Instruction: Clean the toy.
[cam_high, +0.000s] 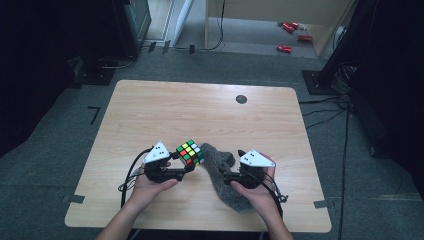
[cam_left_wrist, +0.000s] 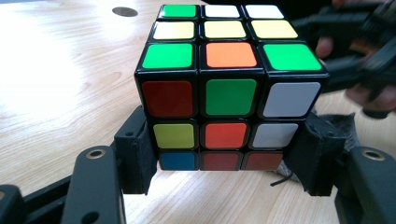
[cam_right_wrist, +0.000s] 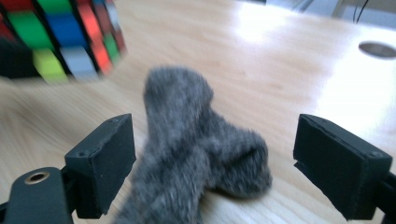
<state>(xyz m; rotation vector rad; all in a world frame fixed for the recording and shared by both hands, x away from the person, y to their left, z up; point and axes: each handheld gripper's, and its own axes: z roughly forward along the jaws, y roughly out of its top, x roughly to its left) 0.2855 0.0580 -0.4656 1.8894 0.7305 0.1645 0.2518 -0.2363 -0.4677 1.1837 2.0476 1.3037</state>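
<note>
A scrambled Rubik's cube (cam_high: 190, 152) (cam_left_wrist: 229, 88) is lifted a little off the wooden table (cam_high: 200, 110), and my left gripper (cam_high: 188, 166) (cam_left_wrist: 229, 158) is shut on its lower layers, a pad (cam_left_wrist: 137, 154) on each side. A grey fuzzy cloth (cam_high: 220, 175) (cam_right_wrist: 196, 149) lies crumpled on the table just right of the cube. My right gripper (cam_high: 228, 176) (cam_right_wrist: 215, 158) is open, with the cloth's raised fold between its jaws. Its pads (cam_right_wrist: 107, 154) stand apart from the cloth. The cube (cam_right_wrist: 60, 37) appears blurred at the top left of the right gripper view.
A dark round hole (cam_high: 241, 99) sits in the far part of the table. Beyond the table are black stands at both sides, cables (cam_high: 325, 112) on the carpet at the right, and small red objects (cam_high: 292, 35) on the floor.
</note>
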